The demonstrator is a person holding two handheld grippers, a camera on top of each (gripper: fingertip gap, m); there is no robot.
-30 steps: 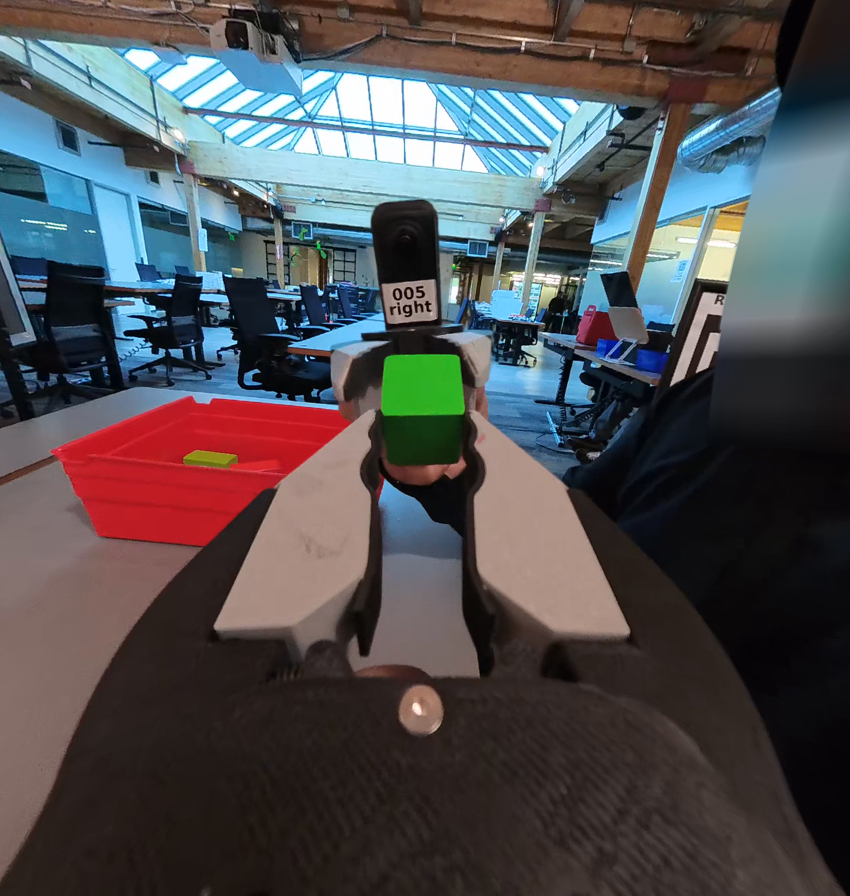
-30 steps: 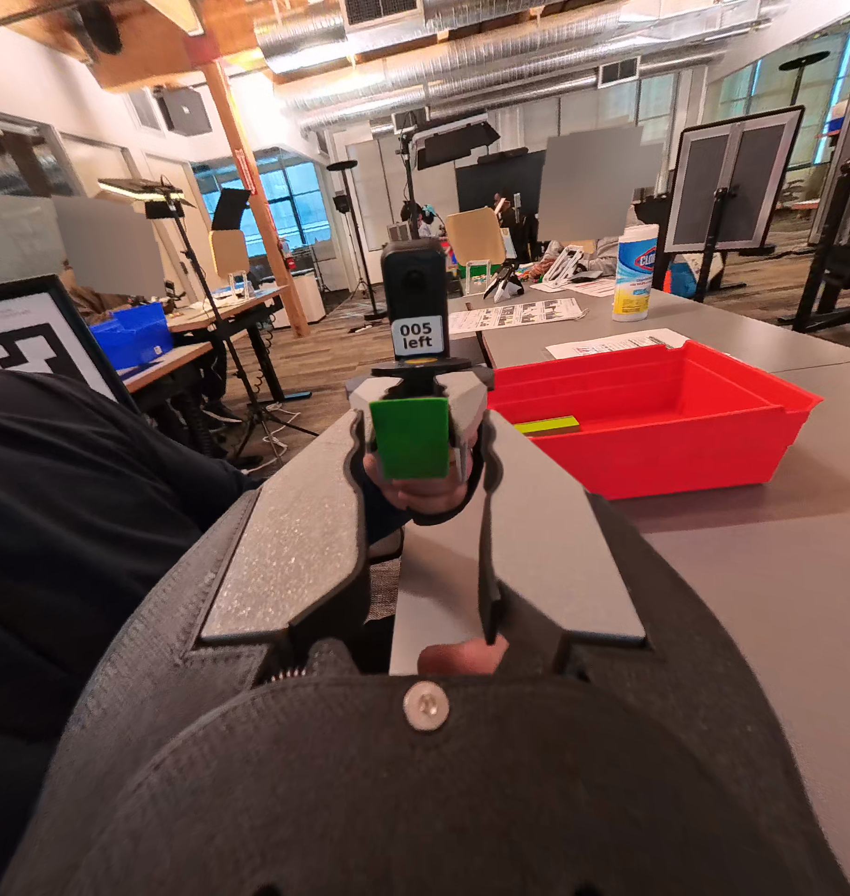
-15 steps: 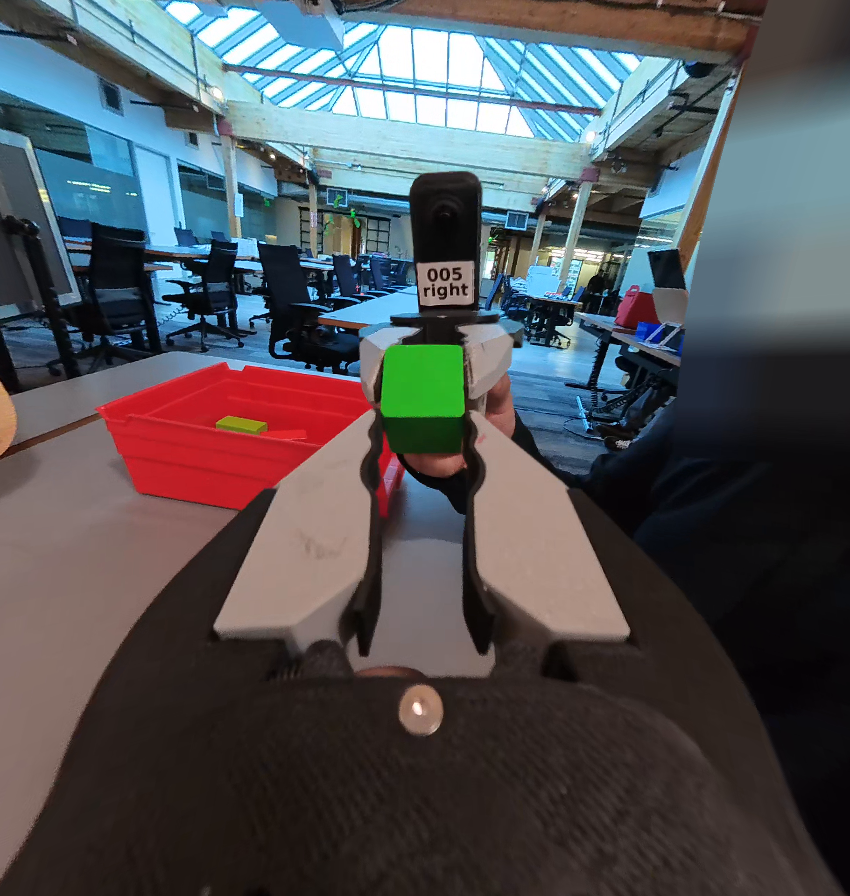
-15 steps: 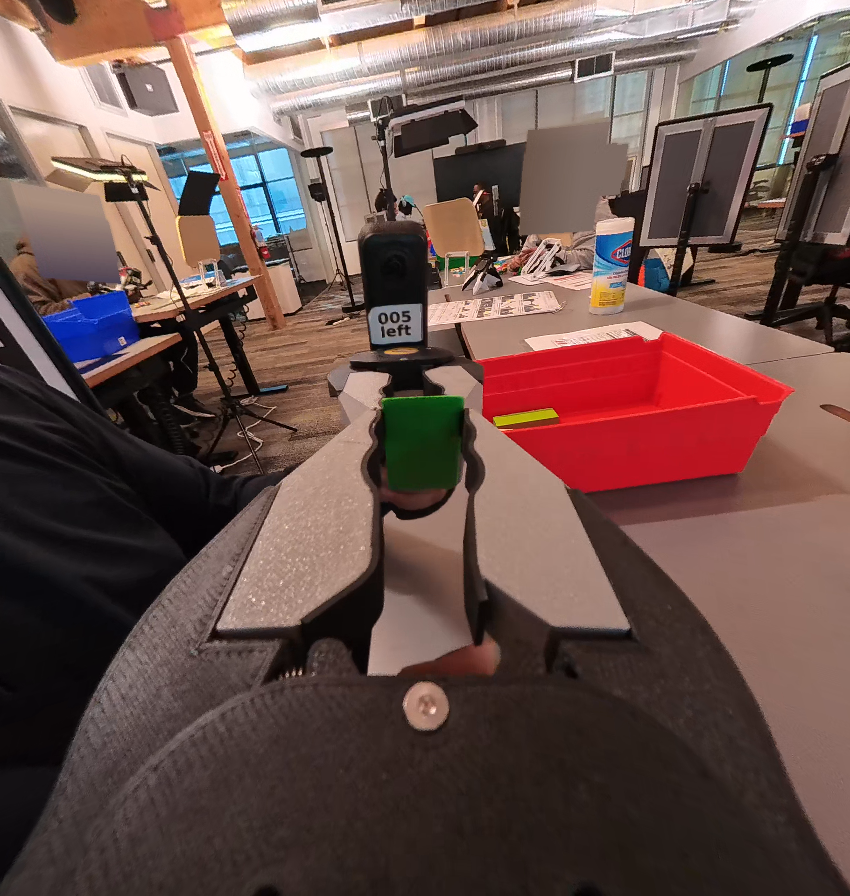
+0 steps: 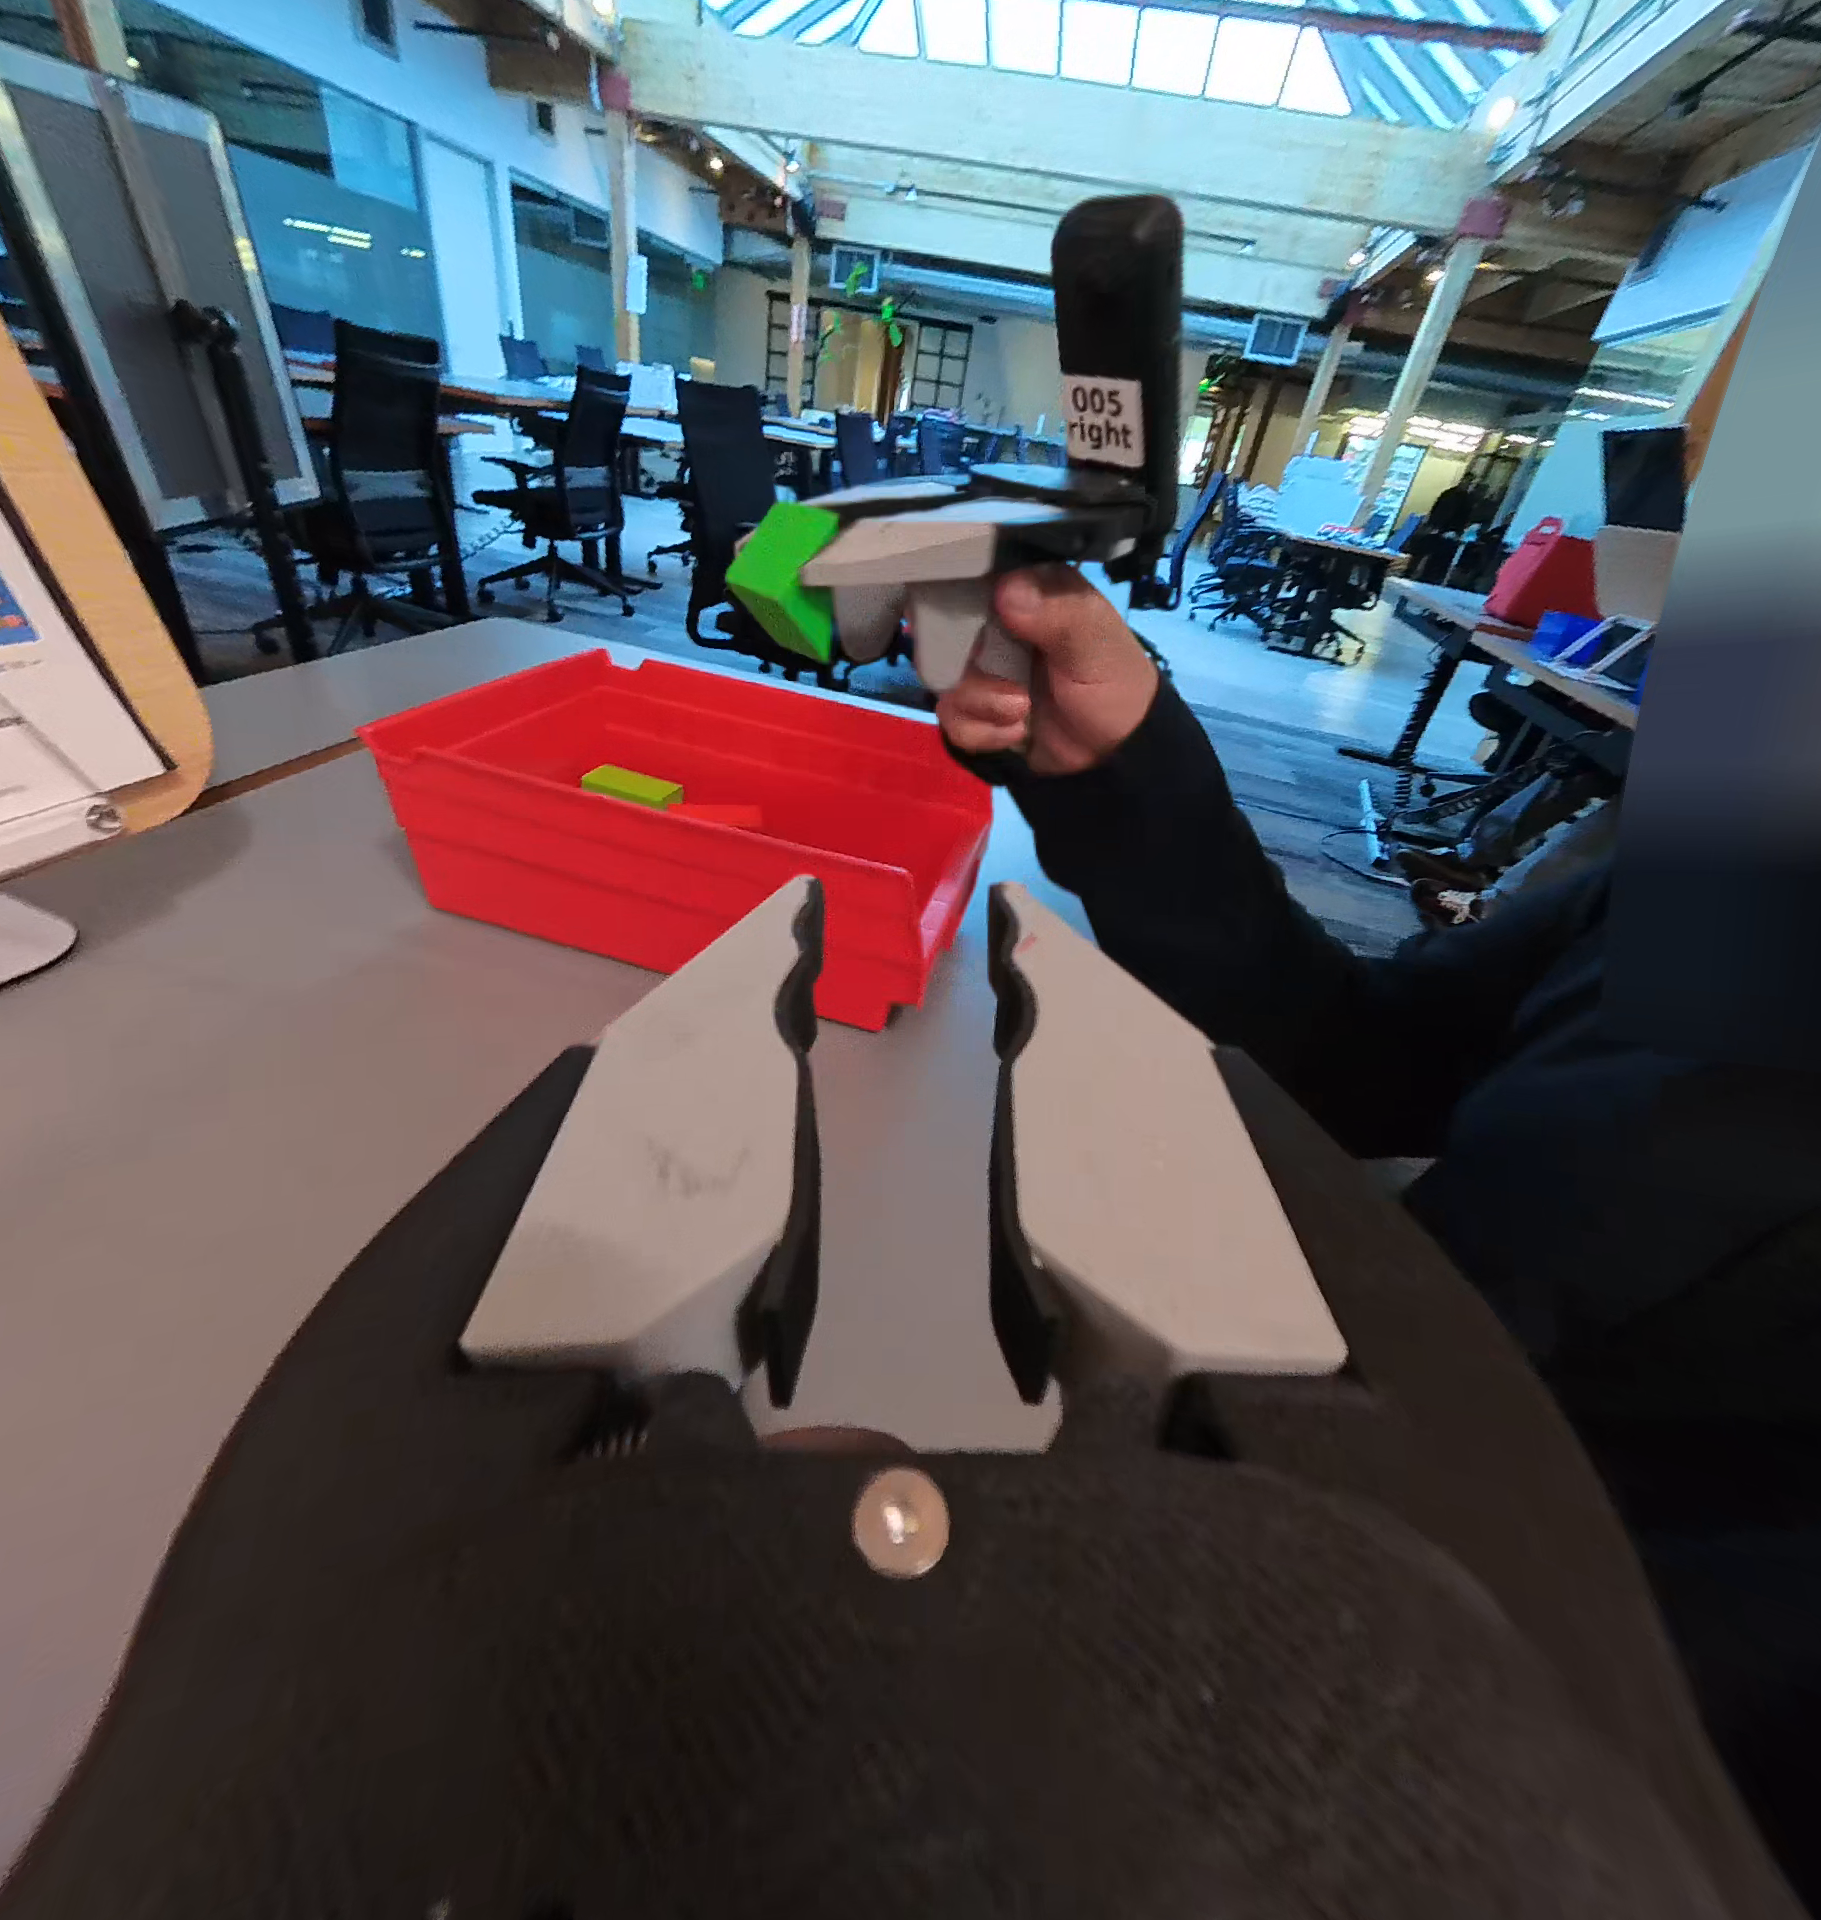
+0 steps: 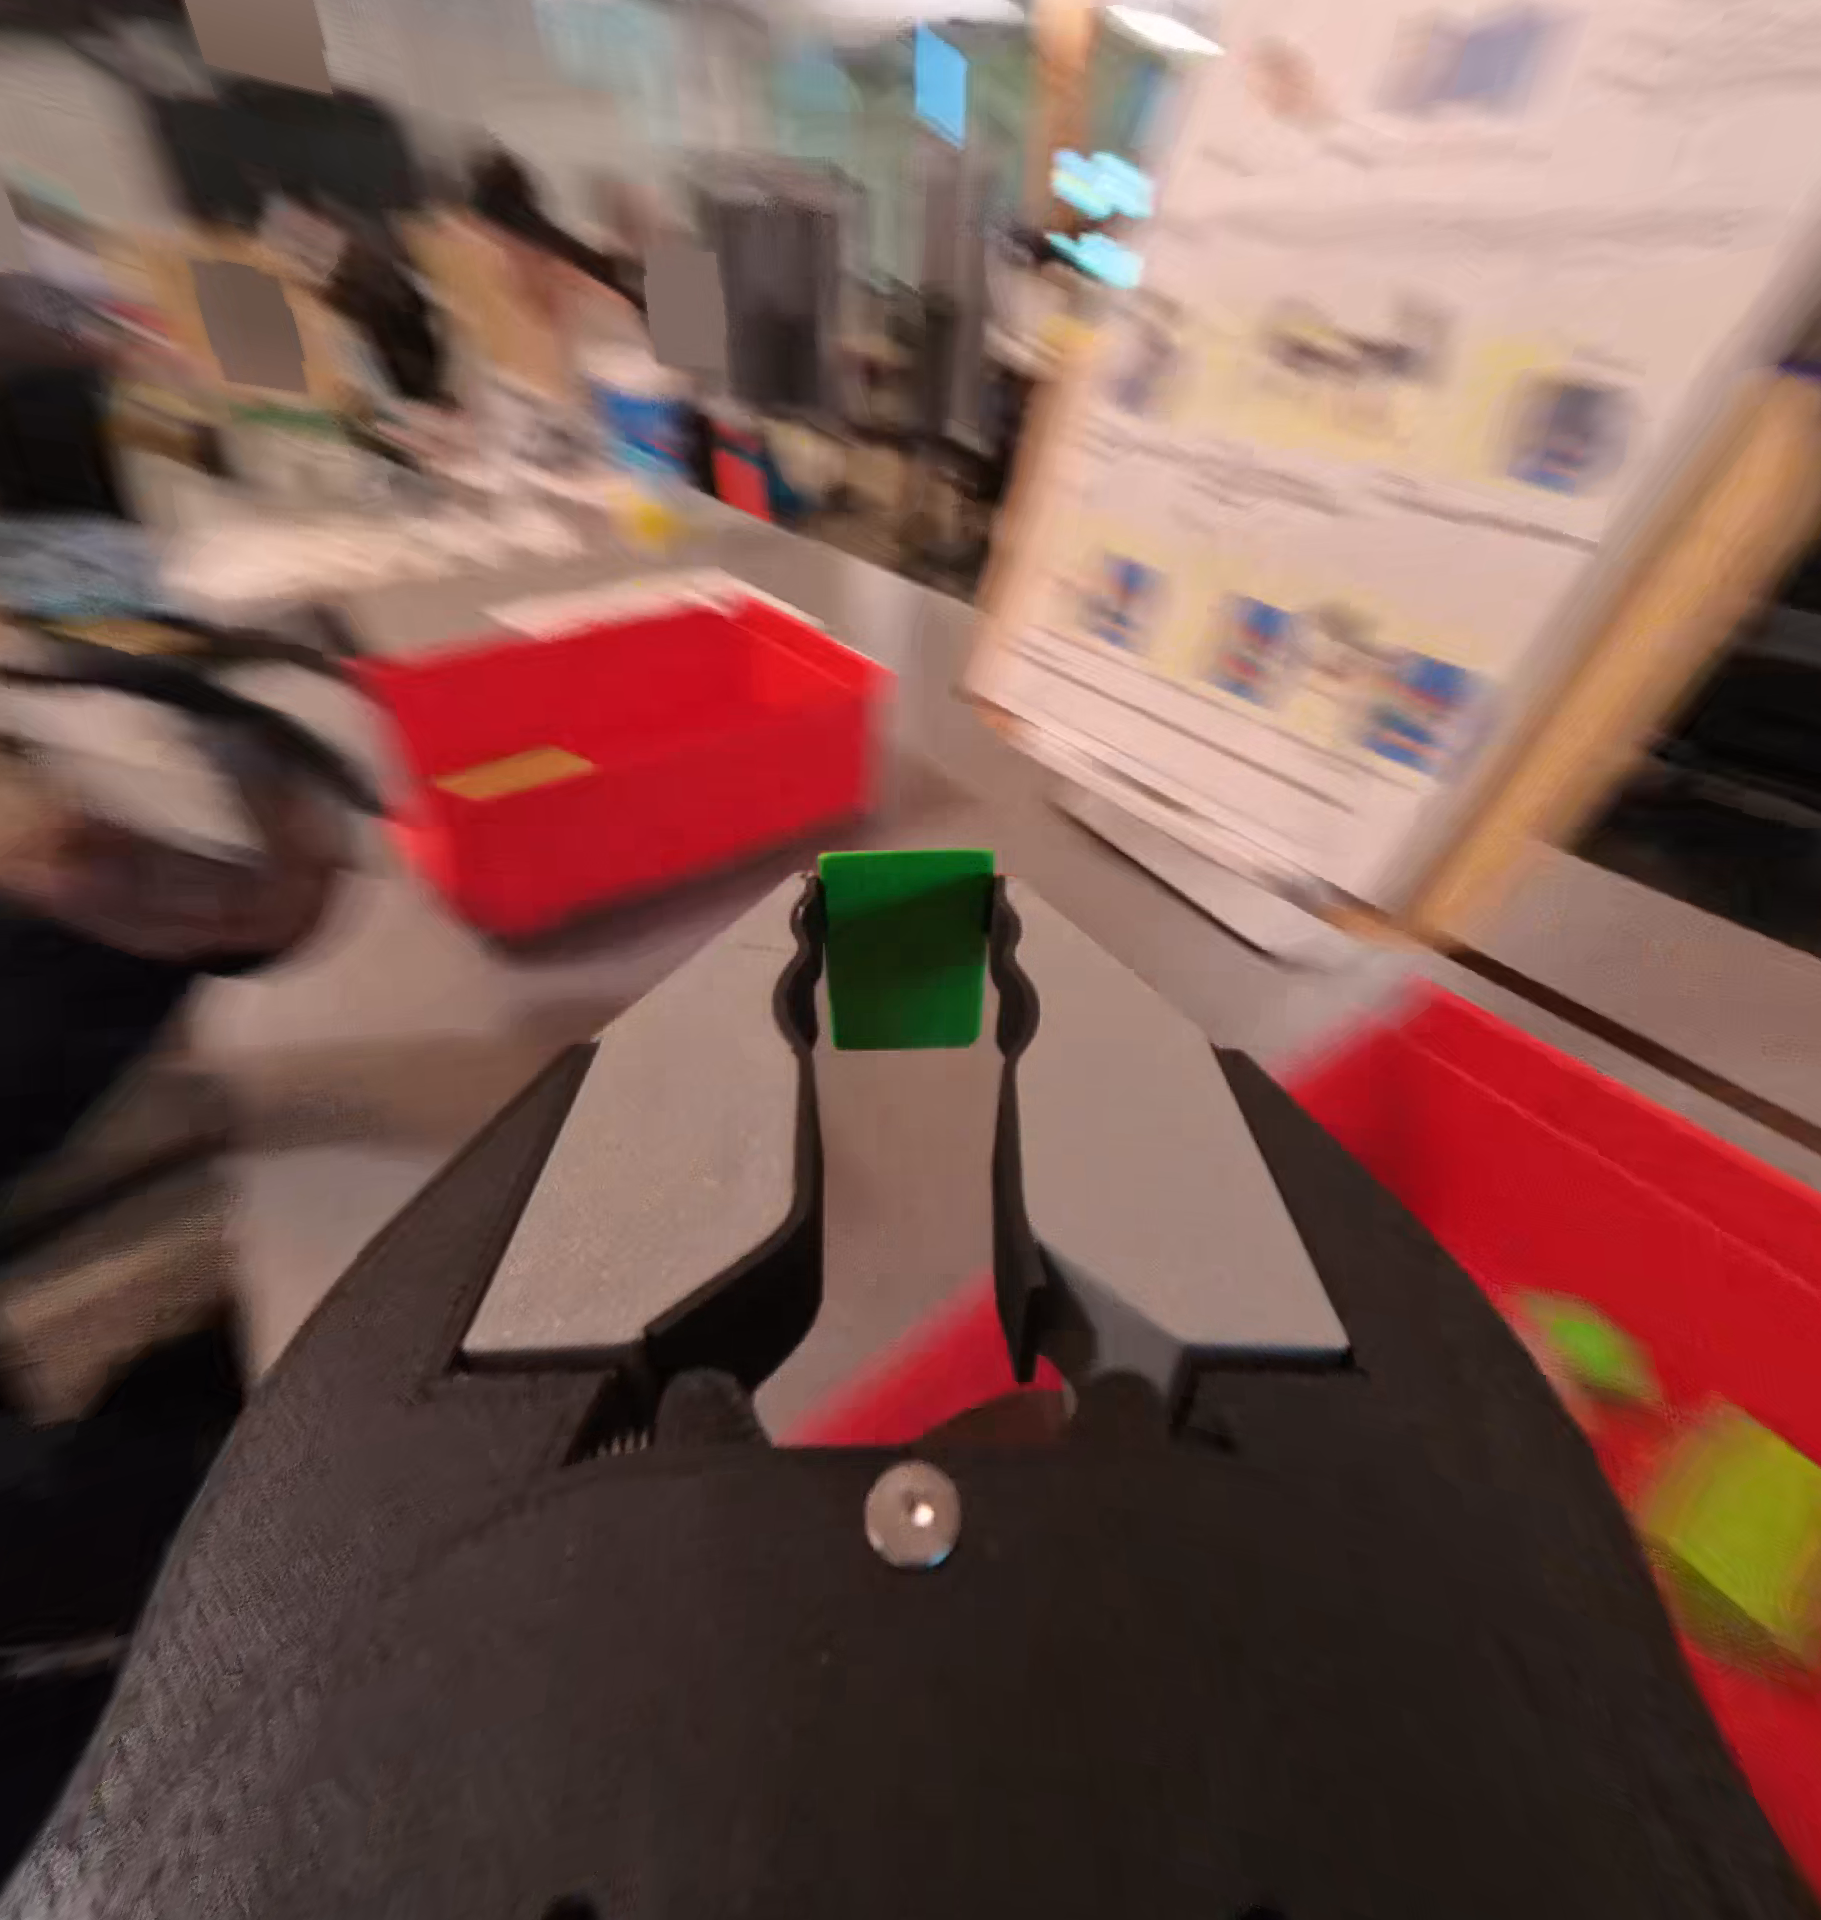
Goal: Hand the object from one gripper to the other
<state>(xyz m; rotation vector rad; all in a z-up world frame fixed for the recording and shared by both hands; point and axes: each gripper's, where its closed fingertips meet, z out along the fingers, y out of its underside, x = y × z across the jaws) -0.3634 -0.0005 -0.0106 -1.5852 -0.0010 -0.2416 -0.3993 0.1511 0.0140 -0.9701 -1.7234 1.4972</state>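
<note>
Handover apparently complete: the right gripper [image 6: 906, 883] clamps the green block [image 6: 904, 951] at frame centre, both pads against its sides. The left gripper [image 5: 898, 914] stands parted, holding nothing. The left wrist view alone shows the carrying hand [image 5: 1051, 686] above a red bin [image 5: 677, 883]; the blurred right wrist view adds a second bin [image 6: 1571, 1174], lower right.

Left gripper [image 5: 898, 940] jaws parted, bare, right gripper [image 6: 904, 914] jaws clamped
</note>
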